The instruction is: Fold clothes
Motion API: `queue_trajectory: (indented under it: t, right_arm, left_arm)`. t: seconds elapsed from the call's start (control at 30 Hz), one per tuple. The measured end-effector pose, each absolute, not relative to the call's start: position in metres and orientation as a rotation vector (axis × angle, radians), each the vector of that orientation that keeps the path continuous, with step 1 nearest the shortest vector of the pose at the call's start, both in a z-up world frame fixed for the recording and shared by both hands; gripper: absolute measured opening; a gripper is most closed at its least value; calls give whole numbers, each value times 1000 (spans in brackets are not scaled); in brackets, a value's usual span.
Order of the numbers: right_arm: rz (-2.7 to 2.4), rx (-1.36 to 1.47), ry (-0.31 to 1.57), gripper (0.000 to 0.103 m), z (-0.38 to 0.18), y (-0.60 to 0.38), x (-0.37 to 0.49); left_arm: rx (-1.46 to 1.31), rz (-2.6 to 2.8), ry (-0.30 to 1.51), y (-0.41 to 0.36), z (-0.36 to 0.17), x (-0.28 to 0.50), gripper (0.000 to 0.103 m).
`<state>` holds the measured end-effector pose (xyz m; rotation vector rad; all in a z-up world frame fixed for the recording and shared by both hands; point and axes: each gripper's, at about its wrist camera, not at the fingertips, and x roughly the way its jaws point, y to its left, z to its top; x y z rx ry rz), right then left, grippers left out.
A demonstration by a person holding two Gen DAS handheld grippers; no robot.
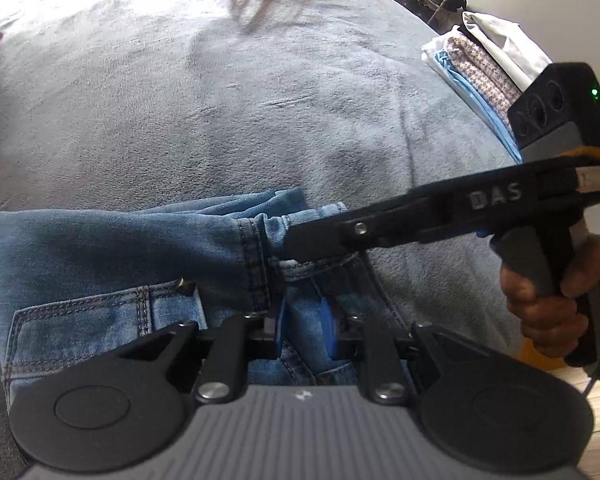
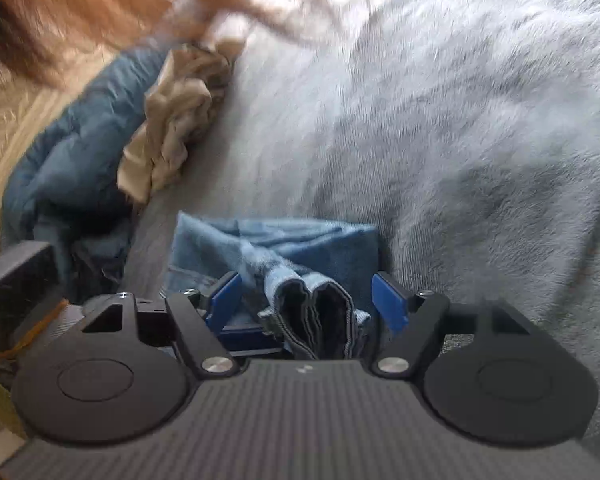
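Jeans point(image 1: 100, 264) lie folded compact on the grey blanket point(image 1: 260, 120); right gripper point(image 2: 306, 300) spread around the hems, left gripper point(image 1: 306, 332) nearly closed, grip unclear; keep layers edge-aligned.

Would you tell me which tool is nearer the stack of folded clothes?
Right. The right tool reaches in from the stack's side; the left tool is over the jeans, farther away.

- Left wrist view: mounted low behind the left gripper point(image 1: 306, 328), looking forward and down, very near the folded jeans point(image 1: 112, 280) on the grey blanket point(image 1: 220, 120)
- Right wrist view: close behind the right gripper point(image 2: 308, 300), facing across the same blanket point(image 2: 460, 140)
- Shared: jeans point(image 2: 284, 248), blanket, and the right gripper point(image 1: 300, 240) crossing the left view from the right
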<state>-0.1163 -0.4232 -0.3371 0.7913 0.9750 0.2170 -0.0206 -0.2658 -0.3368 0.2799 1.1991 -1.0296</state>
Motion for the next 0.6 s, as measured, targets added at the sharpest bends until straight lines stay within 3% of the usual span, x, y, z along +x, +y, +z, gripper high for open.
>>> queue_trajectory:
  t: [0.07,0.3,0.47,0.6]
  right_arm:
    - [236,785,970,48,-334,-419,-117]
    - [243,838,977,43,-343,-421,-117]
    - [242,814,945,26,-333,-408,-120]
    - [282,664,914,24,-303,-388,-125]
  left_arm:
    - [281,-1022,1195,-266,-337,-22,20]
    - [297,-1004,1181,-268,-337,-27,20]
    - [323,-987,1159,-266,-329,-34,20]
    - [375,-947,1116,-262,-314,-48,21]
